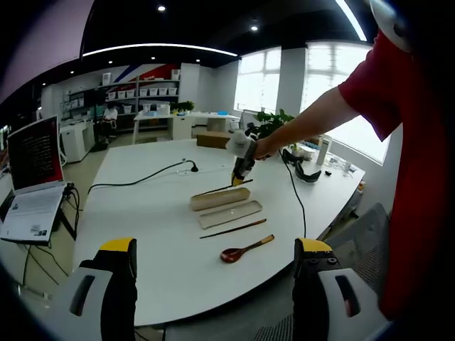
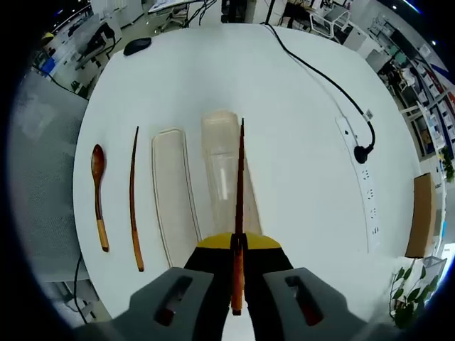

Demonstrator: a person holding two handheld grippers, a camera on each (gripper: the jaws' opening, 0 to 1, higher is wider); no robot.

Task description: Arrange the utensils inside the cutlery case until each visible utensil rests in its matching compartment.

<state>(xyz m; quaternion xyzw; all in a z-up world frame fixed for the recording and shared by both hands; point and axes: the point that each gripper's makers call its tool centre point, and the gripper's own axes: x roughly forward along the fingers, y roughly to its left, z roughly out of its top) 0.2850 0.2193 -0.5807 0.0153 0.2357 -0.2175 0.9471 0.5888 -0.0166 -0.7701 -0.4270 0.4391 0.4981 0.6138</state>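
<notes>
A cream cutlery case base (image 2: 222,170) lies on the white table (image 2: 298,106), with its flat lid (image 2: 174,192) beside it. My right gripper (image 2: 237,245) is shut on a dark wooden chopstick (image 2: 239,170), which points forward above the case base. In the left gripper view, the right gripper (image 1: 242,170) holds that chopstick (image 1: 220,189) just over the case base (image 1: 219,198). A second chopstick (image 2: 133,199) and a wooden spoon (image 2: 98,192) lie on the table beyond the lid. My left gripper (image 1: 215,246) hangs open near the table edge, away from the spoon (image 1: 245,250).
A power strip (image 2: 359,177) and black cable (image 2: 320,74) run along the table's far side. A brown box (image 2: 424,213) and a mouse (image 2: 136,45) lie near the edges. An open laptop (image 1: 32,177) stands off to the left. A person's red sleeve (image 1: 398,92) fills the right.
</notes>
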